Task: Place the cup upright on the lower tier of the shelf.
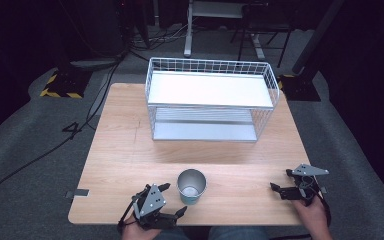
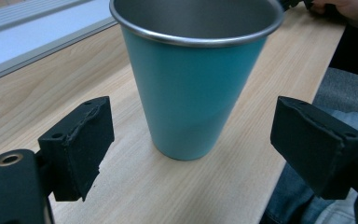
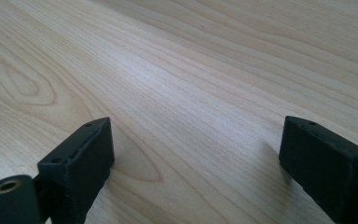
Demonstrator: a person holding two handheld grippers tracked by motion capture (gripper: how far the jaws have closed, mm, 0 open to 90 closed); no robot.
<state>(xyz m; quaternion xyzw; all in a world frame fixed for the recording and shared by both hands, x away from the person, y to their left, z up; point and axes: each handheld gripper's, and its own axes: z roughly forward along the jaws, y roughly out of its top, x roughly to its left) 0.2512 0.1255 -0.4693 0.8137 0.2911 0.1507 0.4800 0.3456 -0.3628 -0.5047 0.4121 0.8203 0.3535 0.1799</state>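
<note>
Each hand carries a black claw, left (image 1: 174, 199) and right (image 1: 280, 181), topped by a grey three-cornered plate dotted with small holes. The blocky black jaws show screw holes; a brass-ringed hole sits beside one. Blue jeans cover the legs.

High view of a wooden table (image 1: 130, 150). At its centre toward twelve o'clock stands a white wire rack (image 1: 211, 100) with two shelves. A teal metal cup (image 1: 192, 186) stands upright at six o'clock, near the front edge. The left gripper (image 1: 176, 199) lies at seven o'clock, just beside the cup, jaws parted and pointing toward it without touching. The right gripper (image 1: 281, 181) rests at four o'clock, well apart from the cup, jaws parted over bare wood.
</note>
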